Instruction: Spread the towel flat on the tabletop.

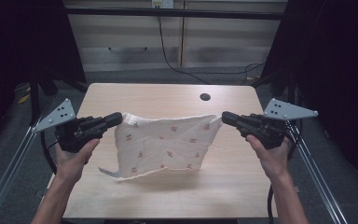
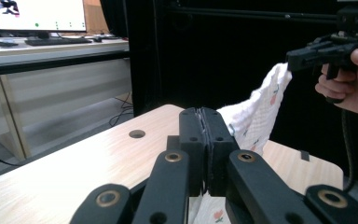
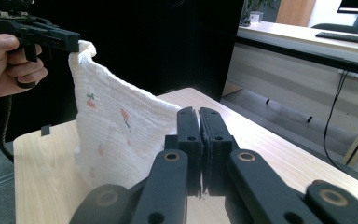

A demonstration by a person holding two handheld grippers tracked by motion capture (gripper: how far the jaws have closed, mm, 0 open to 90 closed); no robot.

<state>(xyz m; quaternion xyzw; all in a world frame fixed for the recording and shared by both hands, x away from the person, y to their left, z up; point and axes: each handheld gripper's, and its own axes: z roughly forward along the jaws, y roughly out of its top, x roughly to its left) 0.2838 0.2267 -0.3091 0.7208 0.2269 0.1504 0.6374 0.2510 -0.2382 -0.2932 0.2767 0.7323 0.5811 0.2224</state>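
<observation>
A white cloth printed with small red cherries hangs stretched between my two grippers above the wooden table. My left gripper is shut on the cloth's upper left corner, and my right gripper is shut on its upper right corner. The lower edge of the cloth droops toward the tabletop, a bottom left corner trailing out. In the left gripper view the jaws stand pressed together with cloth running off toward the other gripper. The right gripper view shows the same cloth beside its shut gripper.
A round cable hole lies near the table's far right. Metal rails run along both sides of the table. Desks with monitors stand in the room beyond, and a dark curtain hangs behind the table.
</observation>
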